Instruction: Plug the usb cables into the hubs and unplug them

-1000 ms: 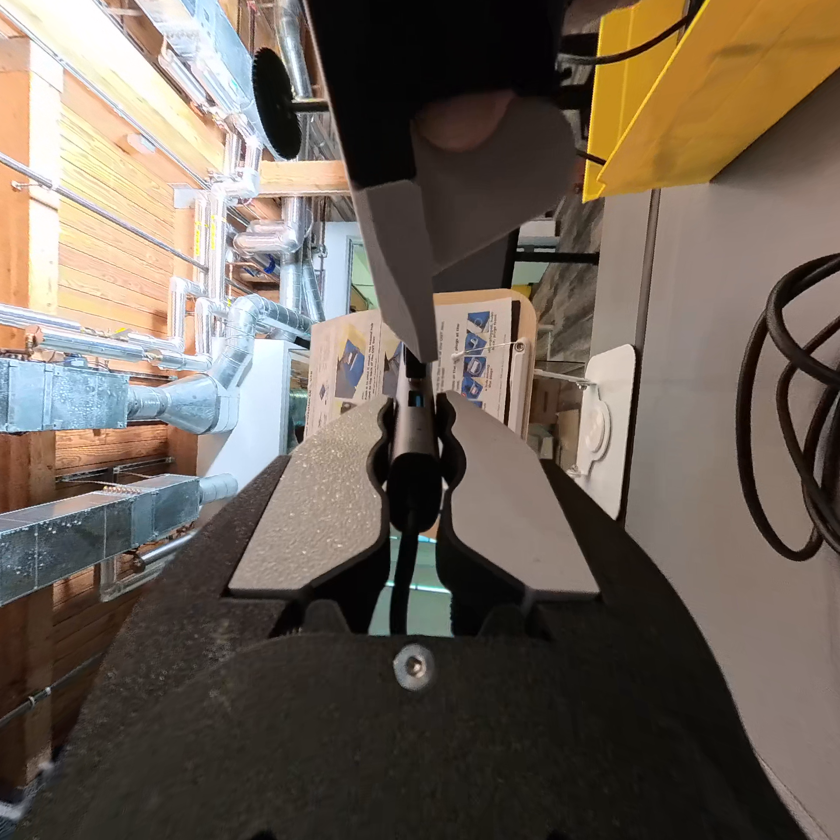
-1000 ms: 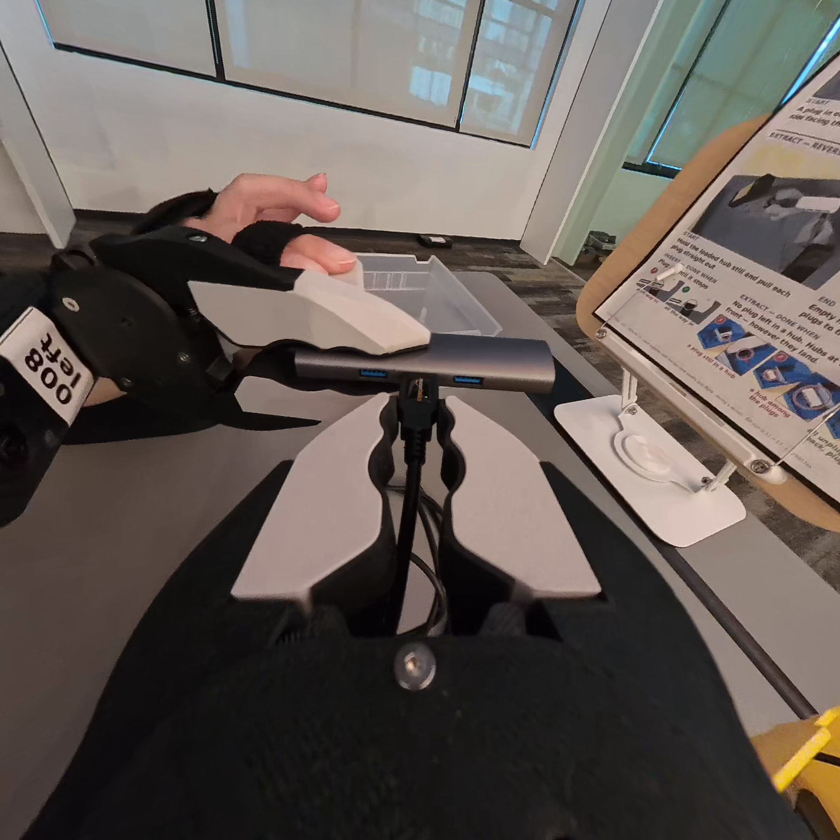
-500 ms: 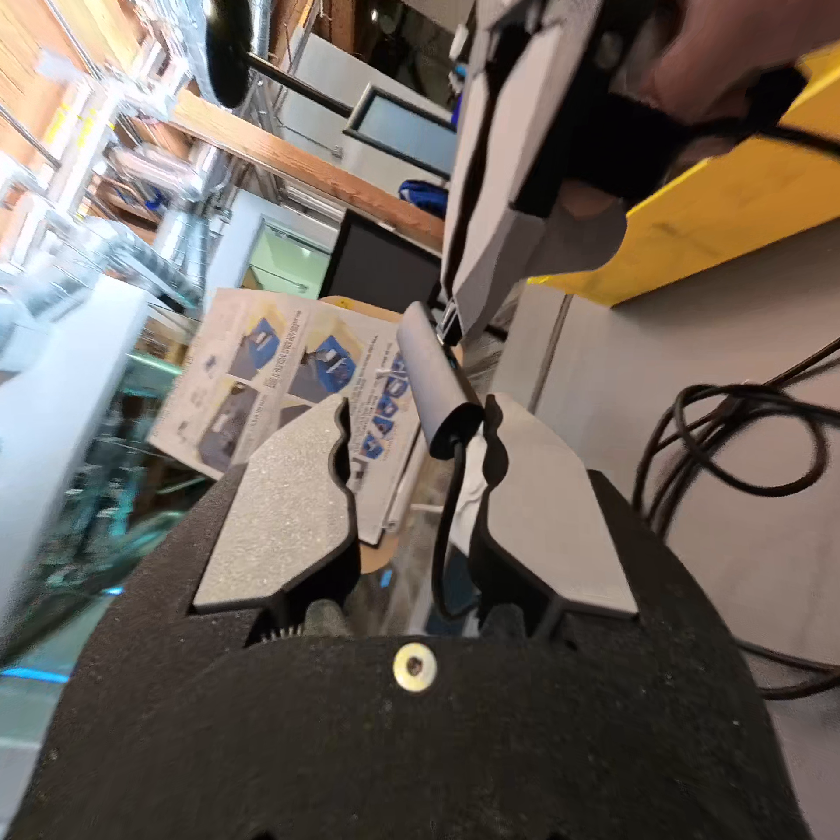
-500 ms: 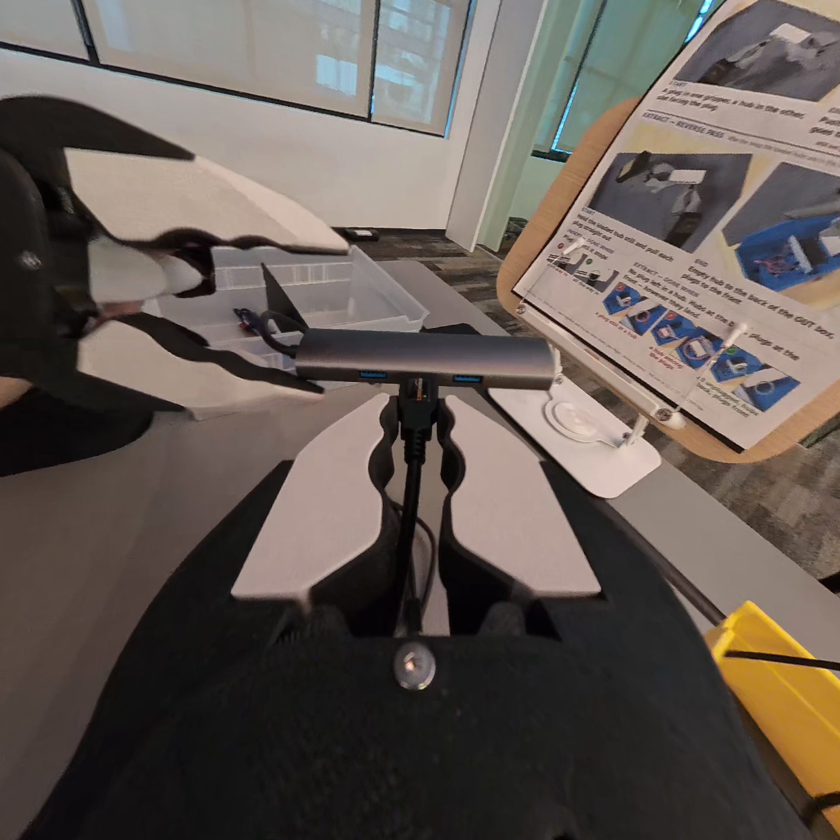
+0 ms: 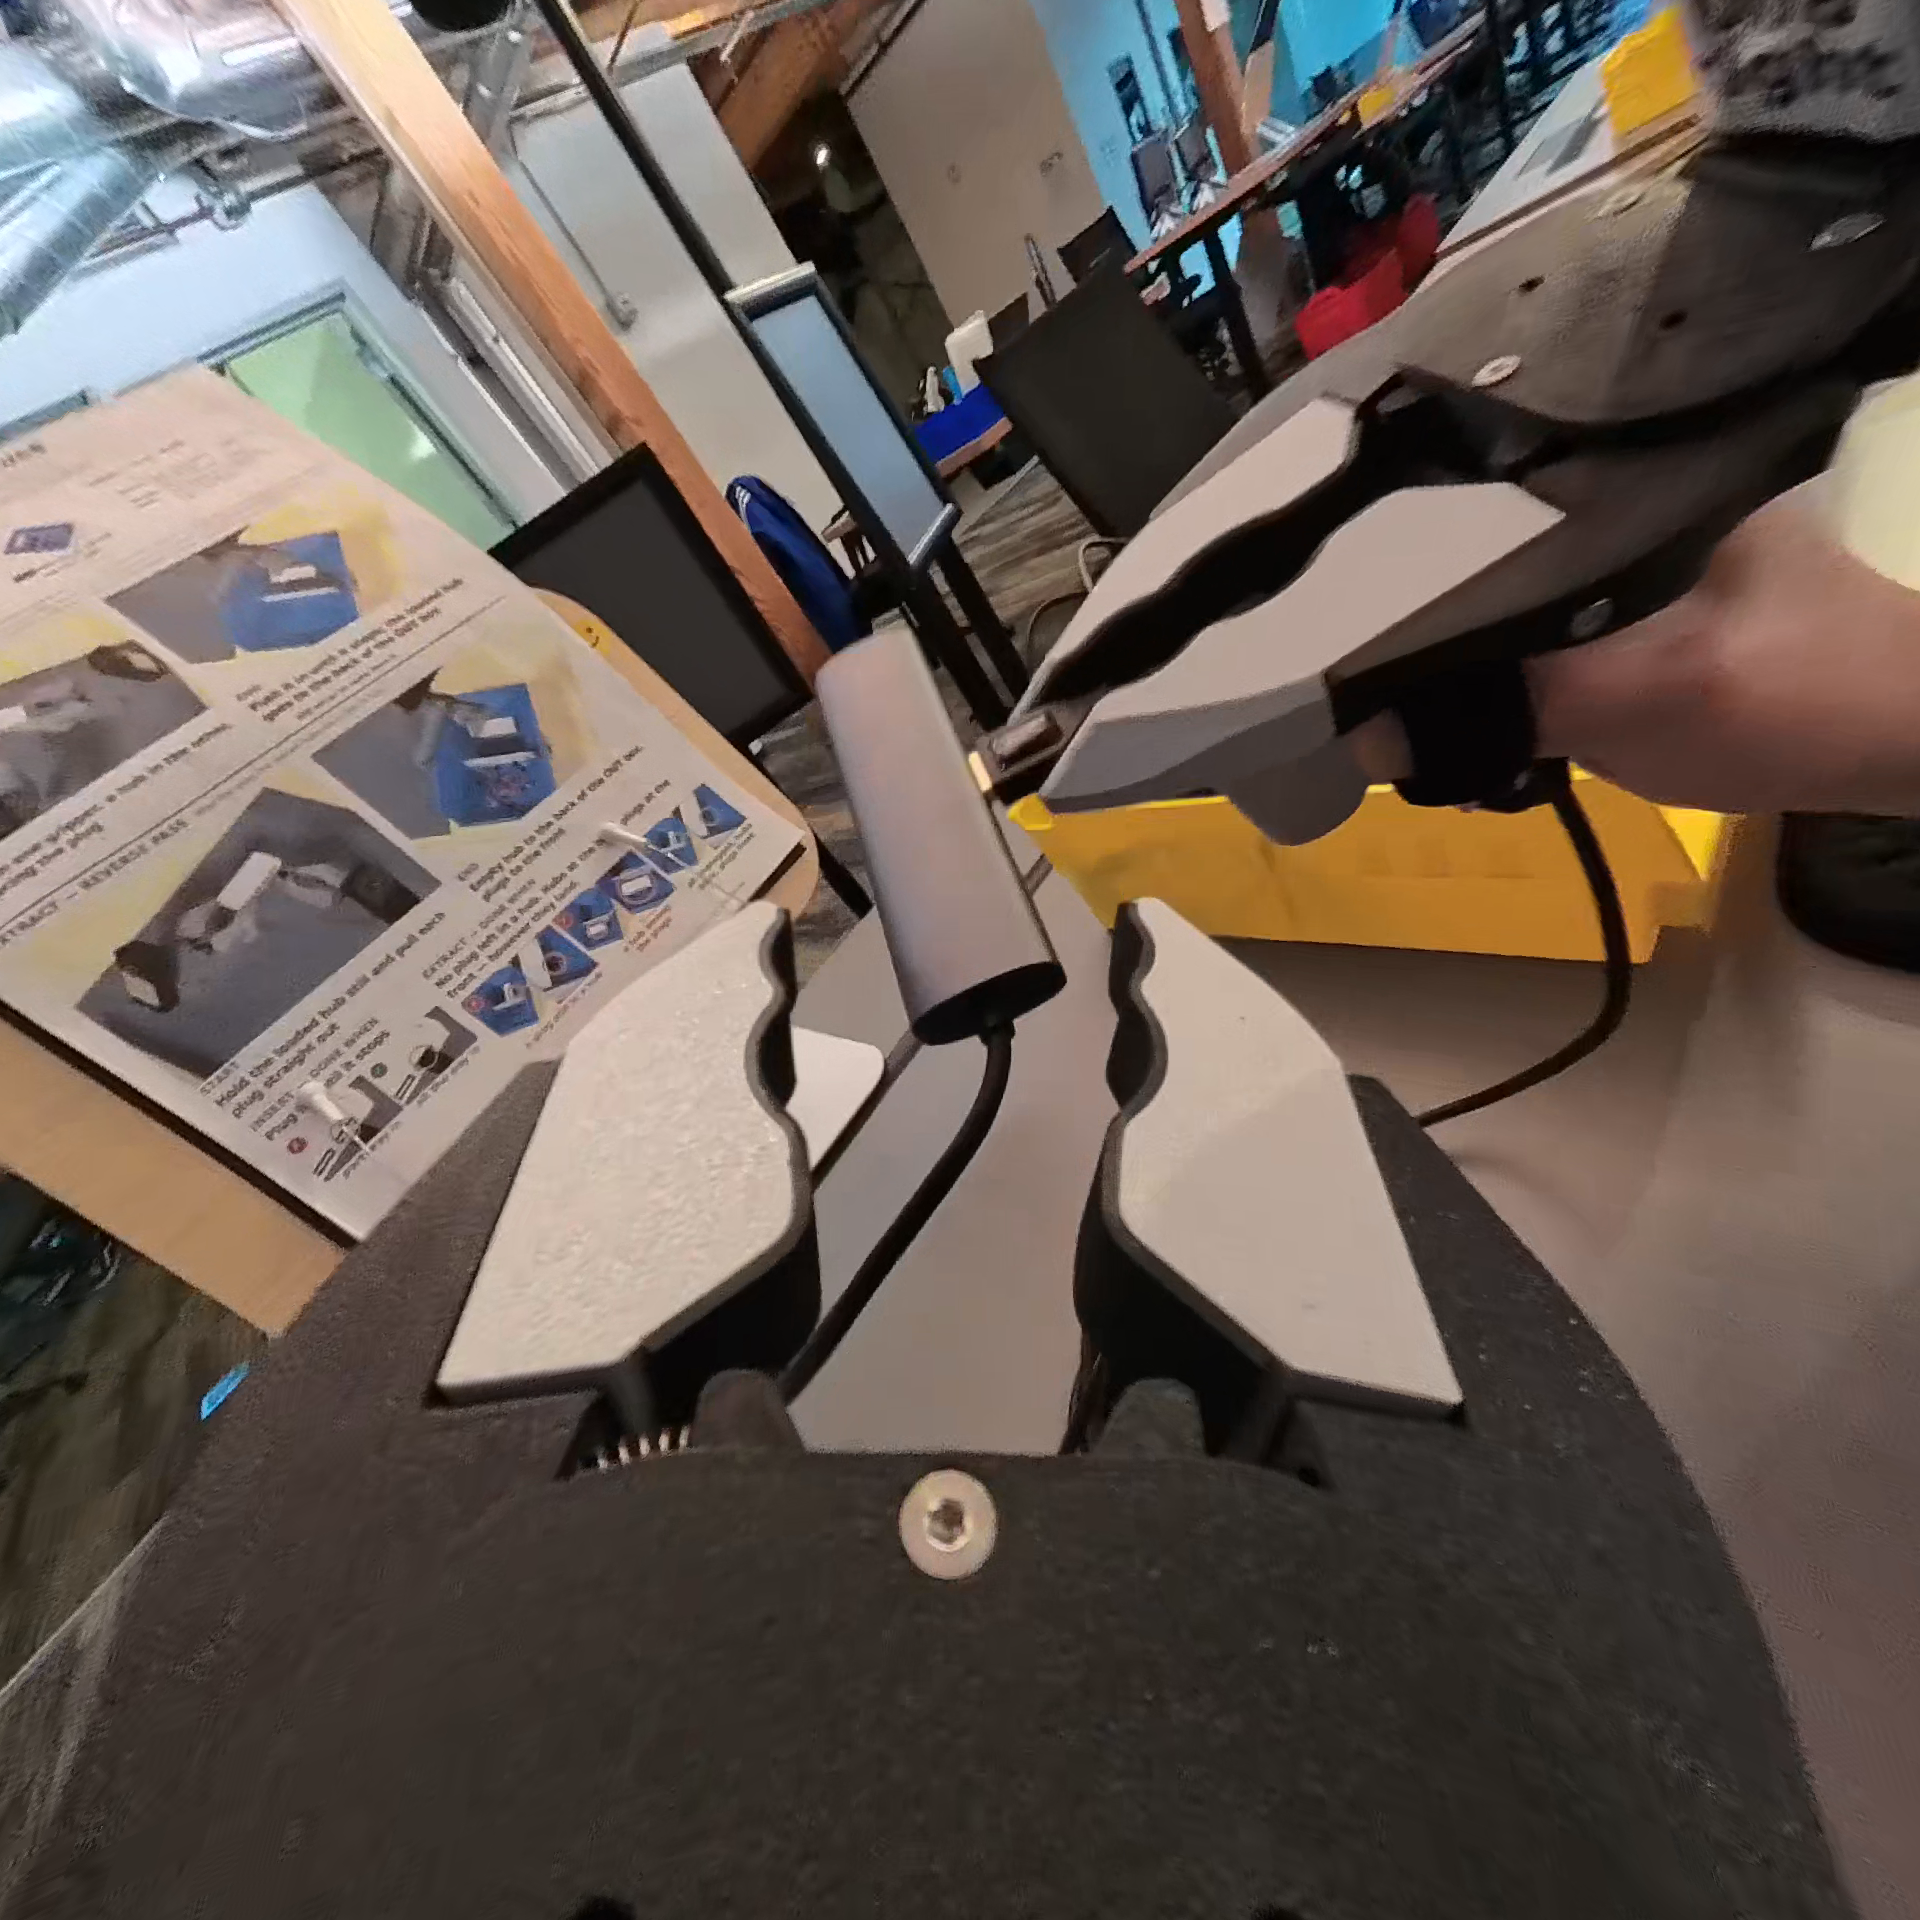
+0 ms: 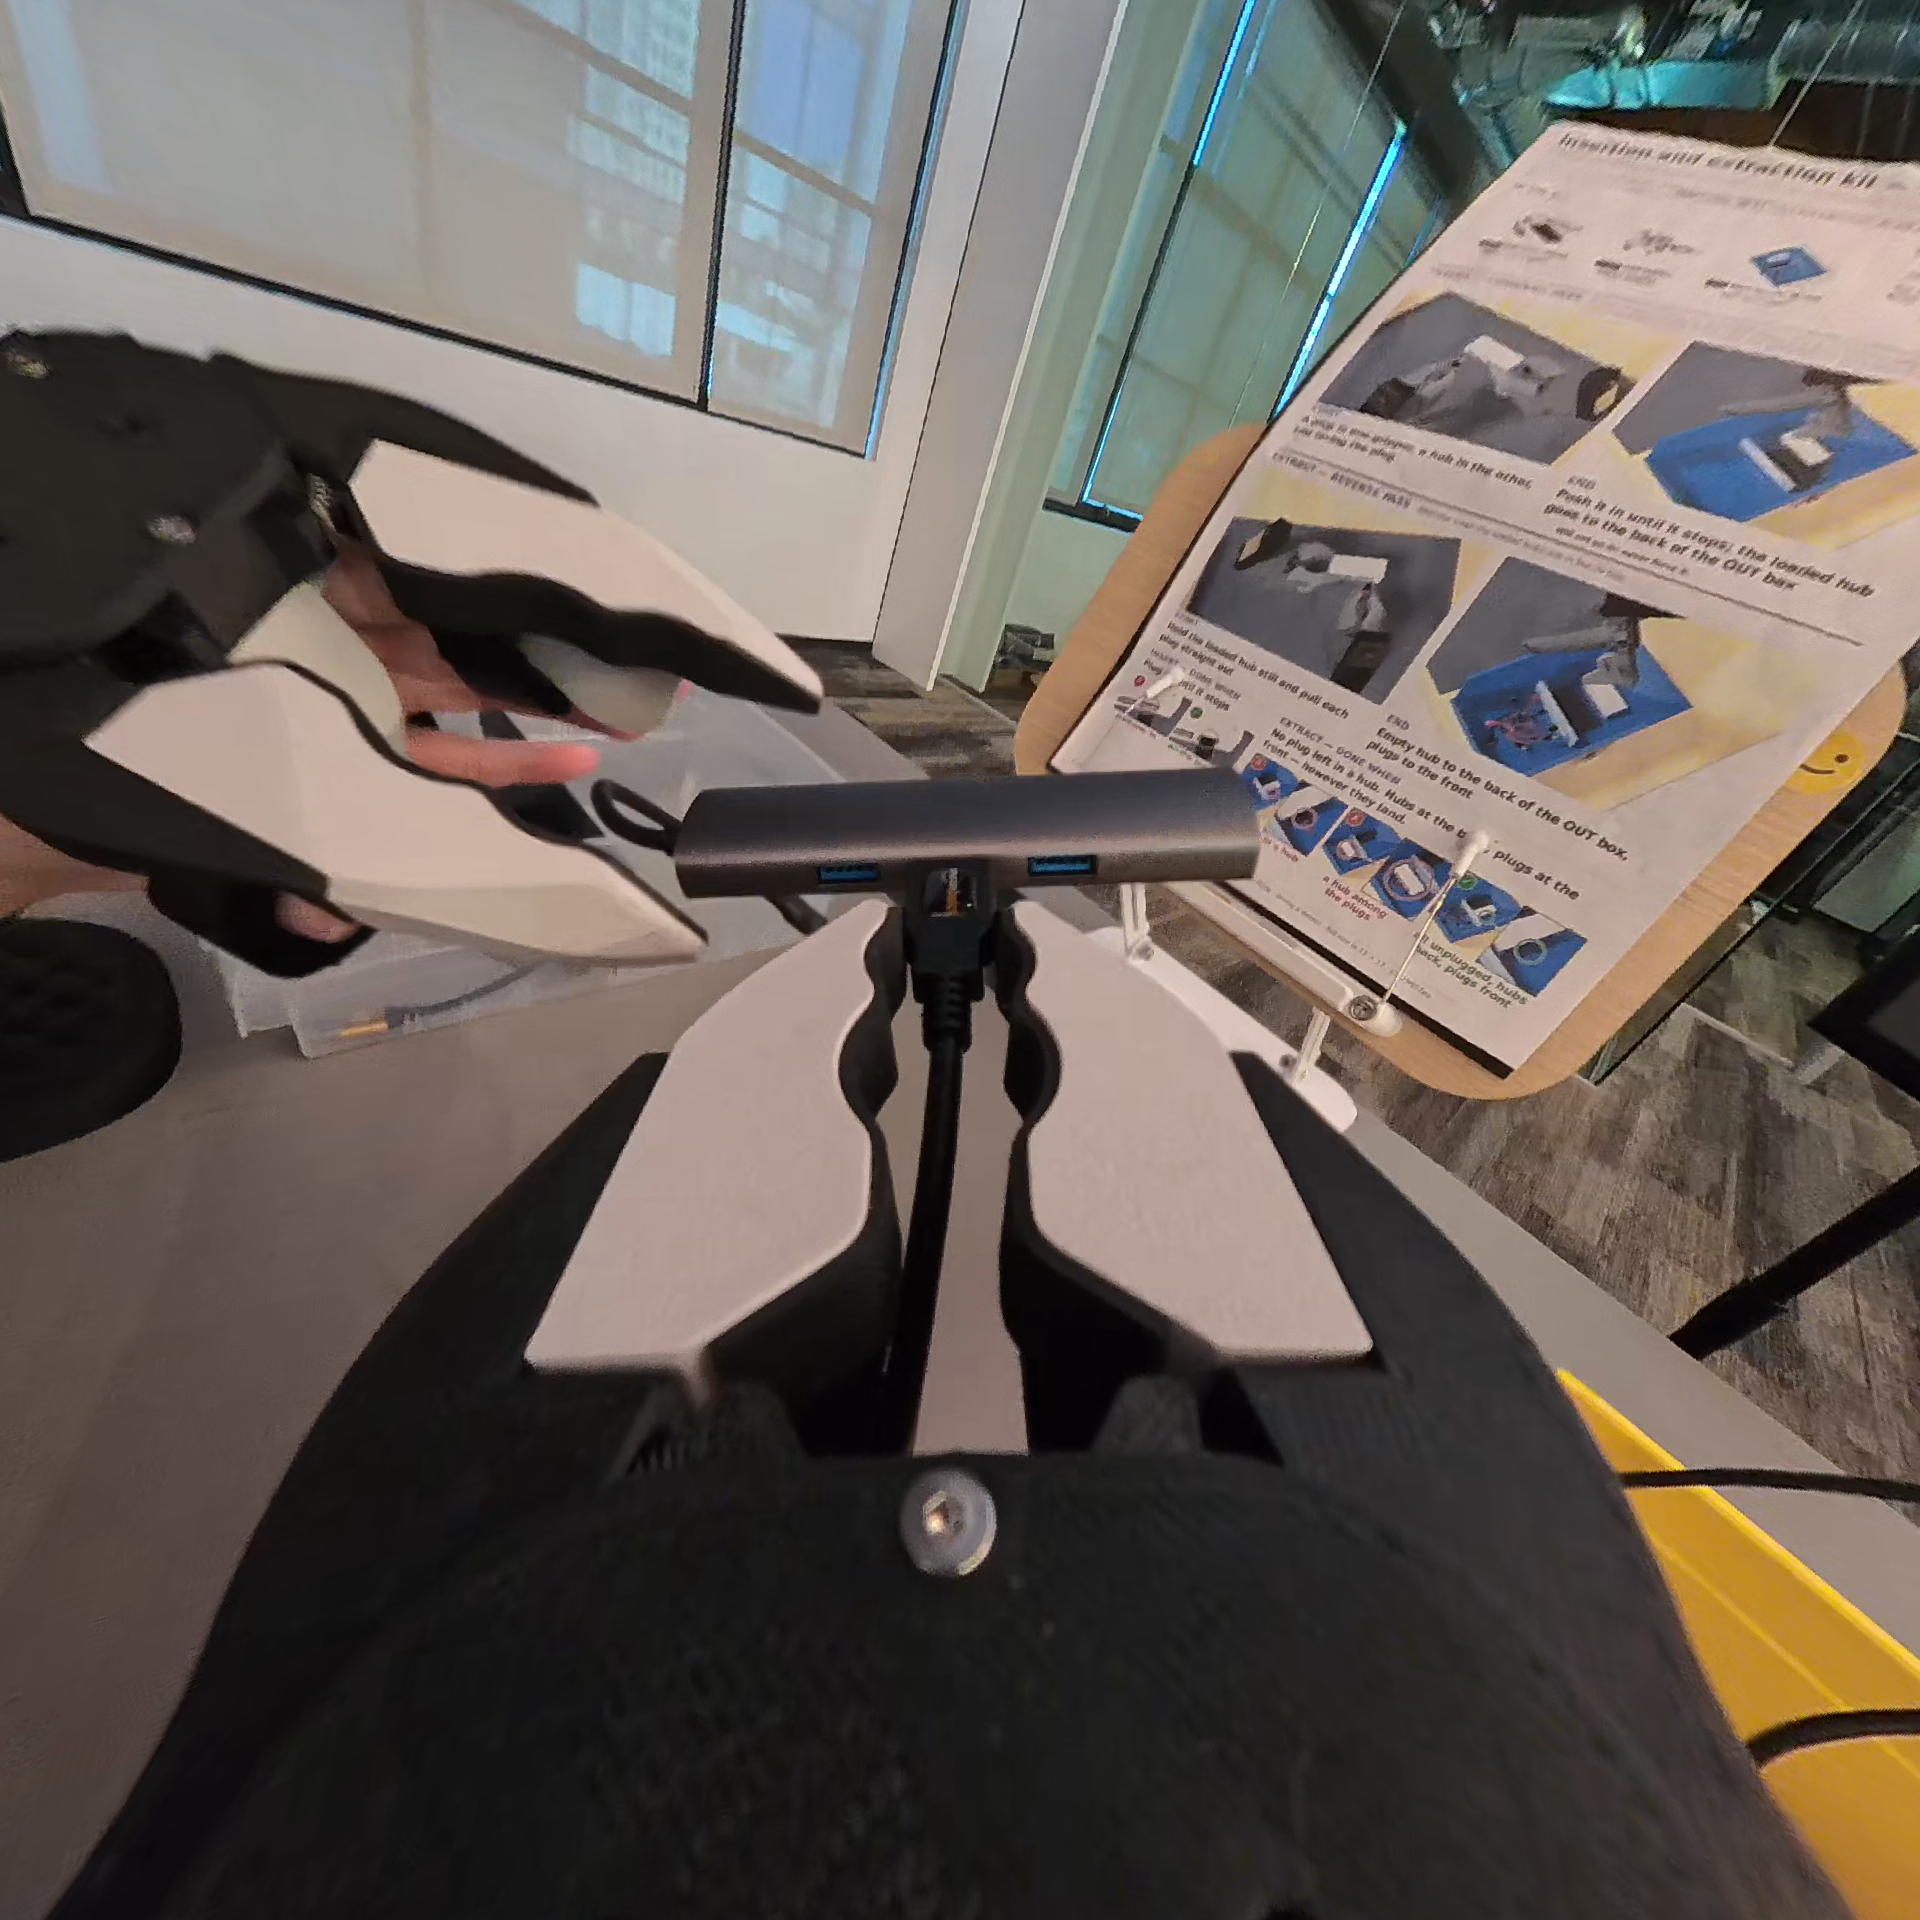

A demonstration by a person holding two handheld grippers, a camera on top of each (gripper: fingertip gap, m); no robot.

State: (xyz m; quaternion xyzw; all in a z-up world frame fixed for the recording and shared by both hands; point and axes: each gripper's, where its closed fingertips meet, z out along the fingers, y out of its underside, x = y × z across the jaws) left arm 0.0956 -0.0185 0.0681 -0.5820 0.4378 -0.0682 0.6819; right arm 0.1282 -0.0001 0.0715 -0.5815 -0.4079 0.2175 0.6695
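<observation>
Above the grey table (image 6: pixel 260 1226), the right gripper (image 6: pixel 948 914) pinches a black plug (image 6: pixel 943 920) seated in the grey hub (image 6: pixel 966 826), which hangs off it in mid-air, while the left gripper (image 5: pixel 951 971) is spread wide, touching nothing.

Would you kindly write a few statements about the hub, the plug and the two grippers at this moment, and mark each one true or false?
1. The right gripper is shut on the USB plug. True.
2. The left gripper is clamped on the hub. False: it is open, with its fingers apart from the hub.
3. The plug sits in the hub between two empty blue ports. True.
4. The hub is lying flat on the grey table. False: it is up in the air, carried only by the plug.
5. A yellow bin sits on the table. True.
</observation>
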